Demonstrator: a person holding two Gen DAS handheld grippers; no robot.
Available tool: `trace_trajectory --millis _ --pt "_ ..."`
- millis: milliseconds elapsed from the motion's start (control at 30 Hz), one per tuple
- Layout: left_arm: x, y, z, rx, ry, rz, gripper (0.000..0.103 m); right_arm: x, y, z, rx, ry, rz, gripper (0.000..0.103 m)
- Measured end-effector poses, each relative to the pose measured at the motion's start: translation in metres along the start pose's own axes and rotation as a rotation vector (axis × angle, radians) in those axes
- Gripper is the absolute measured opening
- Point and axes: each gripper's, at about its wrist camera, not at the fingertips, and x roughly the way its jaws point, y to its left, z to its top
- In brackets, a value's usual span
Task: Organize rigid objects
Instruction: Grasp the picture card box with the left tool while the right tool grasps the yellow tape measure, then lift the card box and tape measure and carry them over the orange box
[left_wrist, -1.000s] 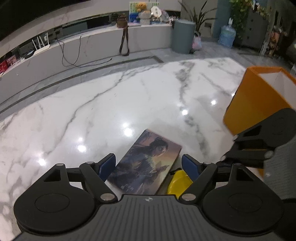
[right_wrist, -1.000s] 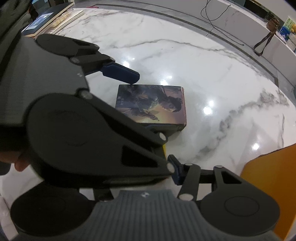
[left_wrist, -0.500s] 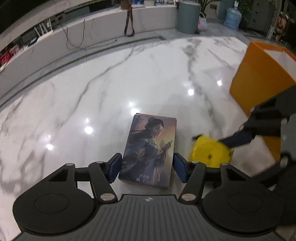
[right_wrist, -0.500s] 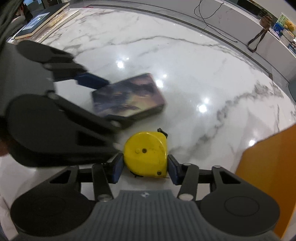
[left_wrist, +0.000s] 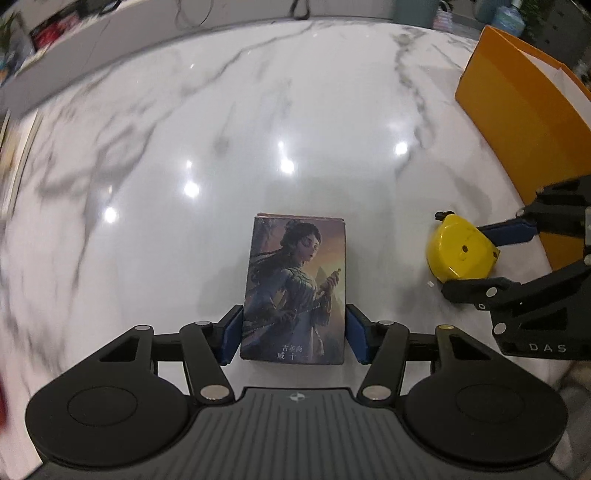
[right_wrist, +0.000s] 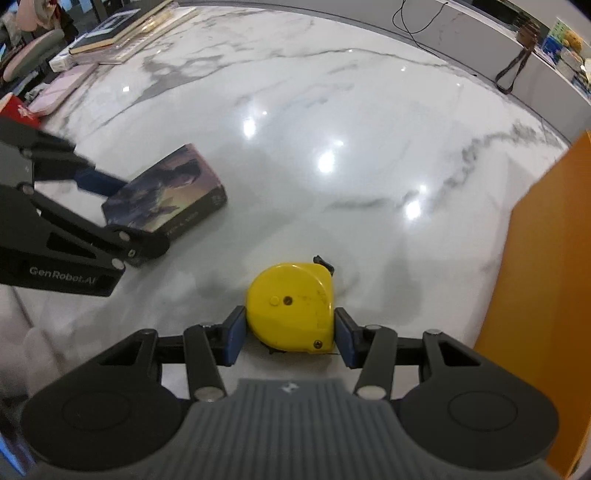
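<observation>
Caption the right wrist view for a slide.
Right gripper closed on the yellow tape measure on the marble table, orange box alongside.

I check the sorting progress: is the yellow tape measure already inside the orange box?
No, the yellow tape measure lies on the marble table, beside the orange box.

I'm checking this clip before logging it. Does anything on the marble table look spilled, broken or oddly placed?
Nothing stands out. The illustrated card box sits straight between the left gripper fingers, and the yellow tape measure sits between the right gripper fingers, both intact. The orange box stands upright, and the white marble table shows no spill.
</observation>
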Motion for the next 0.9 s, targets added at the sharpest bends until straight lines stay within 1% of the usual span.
trace_trajectory --millis 133,200,267,300,367,400,433,500,600,633,700,733,800,900 --pt "-0.009 0.001 -0.02 -0.057 -0.006 -0.006 0.066 -0.007 0.011 -0.024 0.038 -0.036 0.006 0.05" --pt "-0.012 -0.001 -0.028 -0.068 -0.016 -0.007 0.066 -0.01 0.016 -0.034 0.055 -0.061 0.003 0.05" --pt "-0.014 -0.004 -0.033 -0.06 -0.039 -0.007 0.066 -0.011 0.024 -0.043 0.041 -0.088 -0.021 0.051" --pt "-0.015 -0.004 -0.037 -0.06 -0.064 -0.007 0.068 -0.013 0.026 -0.048 0.036 -0.108 -0.029 0.052" --pt "-0.016 -0.002 -0.04 -0.082 -0.118 -0.003 0.076 -0.015 0.028 -0.058 0.03 -0.148 -0.039 0.063" --pt "-0.018 0.0 -0.04 -0.097 -0.148 -0.006 0.084 -0.016 0.029 -0.06 0.031 -0.166 -0.046 0.068" --pt "-0.02 0.001 -0.041 -0.11 -0.172 -0.004 0.088 -0.017 0.028 -0.061 0.028 -0.188 -0.048 0.072" --pt "-0.022 0.005 -0.039 -0.14 -0.211 0.008 0.089 -0.02 0.027 -0.062 0.029 -0.225 -0.043 0.079" --pt "-0.017 0.006 -0.037 -0.151 -0.21 0.012 0.092 -0.019 0.02 -0.058 0.072 -0.254 -0.037 0.079" --pt "-0.015 0.006 -0.038 -0.152 -0.215 0.01 0.092 -0.018 0.018 -0.058 0.088 -0.259 -0.039 0.077" --pt "-0.014 0.005 -0.04 -0.153 -0.239 0.008 0.088 -0.014 0.015 -0.058 0.107 -0.265 -0.039 0.073" --pt "-0.013 0.004 -0.042 -0.149 -0.247 0.013 0.088 -0.012 0.014 -0.059 0.111 -0.265 -0.038 0.073" --pt "-0.011 -0.001 -0.043 -0.135 -0.254 0.041 0.089 -0.009 0.014 -0.059 0.113 -0.262 -0.037 0.072" --pt "-0.006 -0.012 -0.046 -0.087 -0.262 0.09 0.087 -0.006 0.017 -0.061 0.102 -0.269 -0.042 0.073"
